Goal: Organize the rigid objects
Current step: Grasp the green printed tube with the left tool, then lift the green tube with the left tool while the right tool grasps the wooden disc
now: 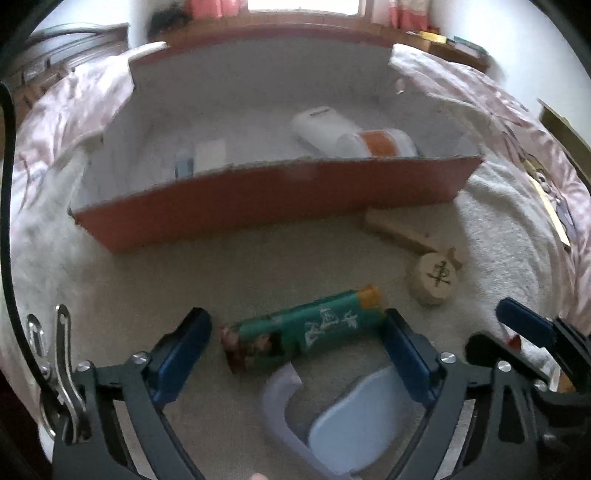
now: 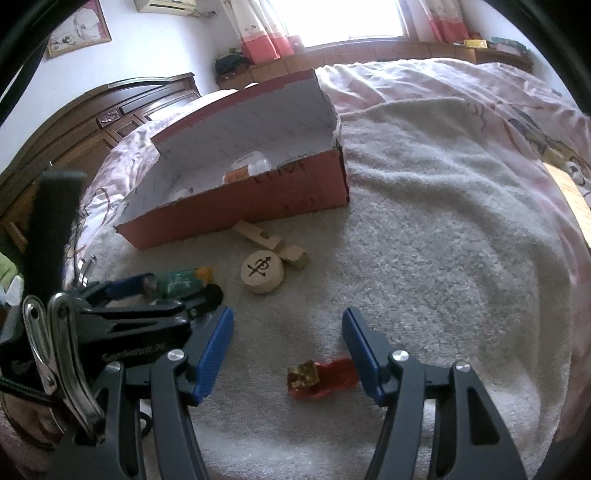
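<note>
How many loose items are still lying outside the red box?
5: green lighter between the left gripper's fingers, blue clip below it, wooden disc, wooden block near the red box, red lighter at the right gripper.

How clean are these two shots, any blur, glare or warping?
Left wrist: soft motion blur, red box rim bowed by fisheye, green tube smeared. Right wrist: sharper, window blown out white, round wooden piece crisp, edges curved.
</note>
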